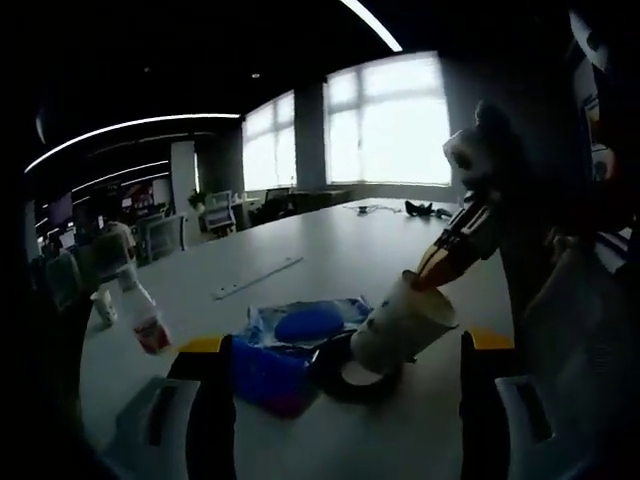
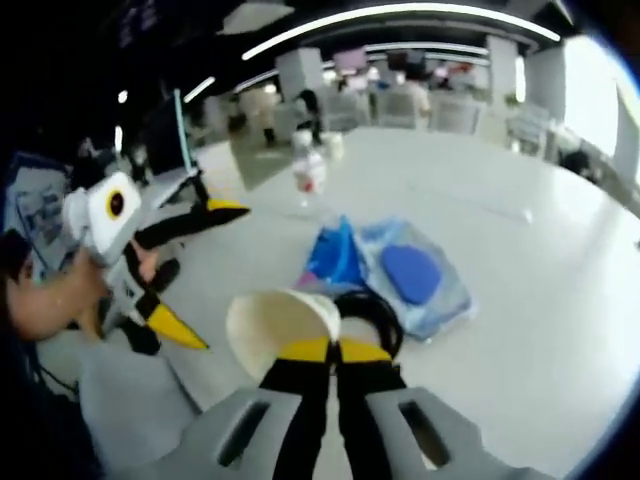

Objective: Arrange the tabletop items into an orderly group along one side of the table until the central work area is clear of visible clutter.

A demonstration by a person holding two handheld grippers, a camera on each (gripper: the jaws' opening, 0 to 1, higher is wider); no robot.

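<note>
A white paper cup (image 1: 400, 325) (image 2: 272, 325) lies tilted on the white table (image 1: 330, 250), its base over a black ring (image 1: 340, 382) (image 2: 378, 312). My right gripper (image 2: 322, 350) (image 1: 432, 272) is shut on the cup's rim. Beside the ring sit a blue box (image 1: 268, 375) (image 2: 333, 255) and a clear bag with a blue pad (image 1: 305, 322) (image 2: 412, 275). My left gripper (image 1: 342, 345) (image 2: 215, 275) is open, its jaws wide apart on the near side of these items, holding nothing.
A small bottle with a red label (image 1: 150, 332) (image 2: 308, 175) and a white cup (image 1: 103, 306) stand farther along the table. A thin pale strip (image 1: 256, 277) lies mid-table. Dark clutter (image 1: 420, 208) sits at the far end. Office chairs and desks surround the table. A hand (image 2: 50, 290) holds the left gripper.
</note>
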